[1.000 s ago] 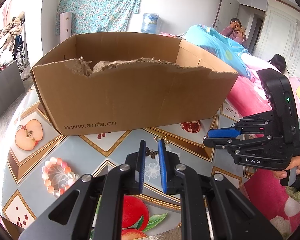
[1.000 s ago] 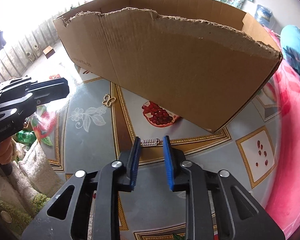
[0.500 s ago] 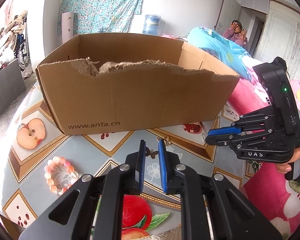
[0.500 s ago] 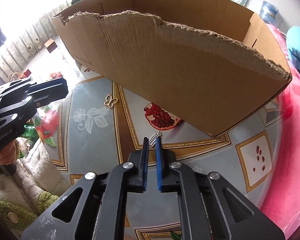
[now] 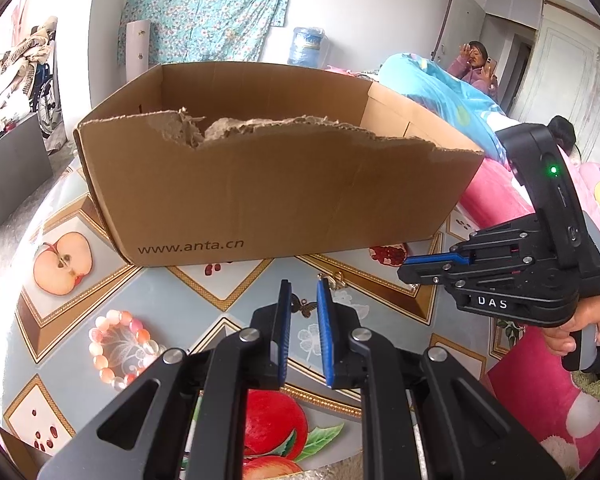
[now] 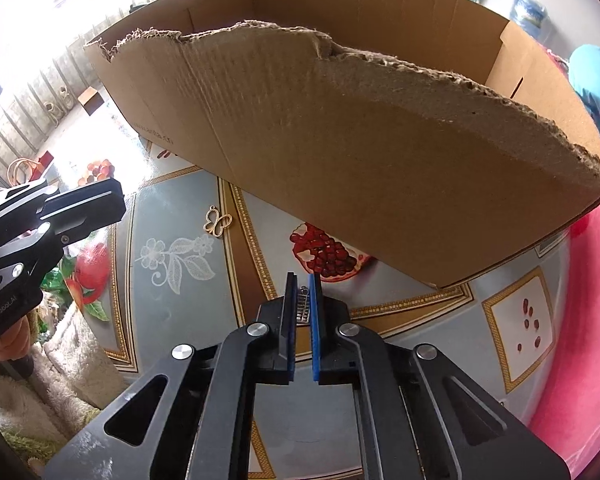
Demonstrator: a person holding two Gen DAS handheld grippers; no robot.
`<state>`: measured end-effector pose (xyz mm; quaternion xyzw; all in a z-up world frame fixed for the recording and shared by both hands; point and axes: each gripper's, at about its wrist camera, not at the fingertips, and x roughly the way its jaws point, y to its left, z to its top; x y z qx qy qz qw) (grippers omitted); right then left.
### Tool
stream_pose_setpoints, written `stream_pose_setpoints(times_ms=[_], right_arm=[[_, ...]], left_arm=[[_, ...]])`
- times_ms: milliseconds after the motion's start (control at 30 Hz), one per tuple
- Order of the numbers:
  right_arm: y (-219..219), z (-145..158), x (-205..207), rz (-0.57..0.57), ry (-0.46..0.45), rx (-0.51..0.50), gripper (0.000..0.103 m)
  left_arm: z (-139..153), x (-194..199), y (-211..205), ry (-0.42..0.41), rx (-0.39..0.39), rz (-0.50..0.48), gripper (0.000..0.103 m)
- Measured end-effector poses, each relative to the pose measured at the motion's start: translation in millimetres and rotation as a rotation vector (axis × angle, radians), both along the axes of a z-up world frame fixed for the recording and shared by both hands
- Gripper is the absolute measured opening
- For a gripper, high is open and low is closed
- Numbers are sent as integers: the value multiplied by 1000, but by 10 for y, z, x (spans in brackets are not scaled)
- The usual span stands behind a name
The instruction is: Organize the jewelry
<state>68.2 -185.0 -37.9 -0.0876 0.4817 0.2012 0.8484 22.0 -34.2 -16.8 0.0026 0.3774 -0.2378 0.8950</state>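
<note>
The right gripper, whose jaws have just been closing, now pinches a small silver hair clip lifted clear of the tablecloth, with the cardboard box at twelve o'clock, so dropping it in looks next, while the left gripper holds nothing, jaws slightly parted.

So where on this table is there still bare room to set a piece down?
Free: the cloth between the bead bracelet and the cardboard box, over the apple print, and right of the right gripper, toward the table edge. Crowded: ahead of the left gripper, where the butterfly charm lies.
</note>
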Motion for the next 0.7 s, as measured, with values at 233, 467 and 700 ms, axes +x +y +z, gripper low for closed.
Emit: stream_pose_setpoints(times_ms=[233, 467, 700], right_arm=[[-109, -83, 33, -46, 8, 60, 2], [-317, -13, -72, -80, 12, 117, 0], [-497, 67, -150, -113, 40, 185, 1]], left_arm=[[0, 2, 6, -2, -3, 1, 12], [8, -1, 14, -5, -6, 1, 12], [10, -4, 18, -4, -9, 3, 12]])
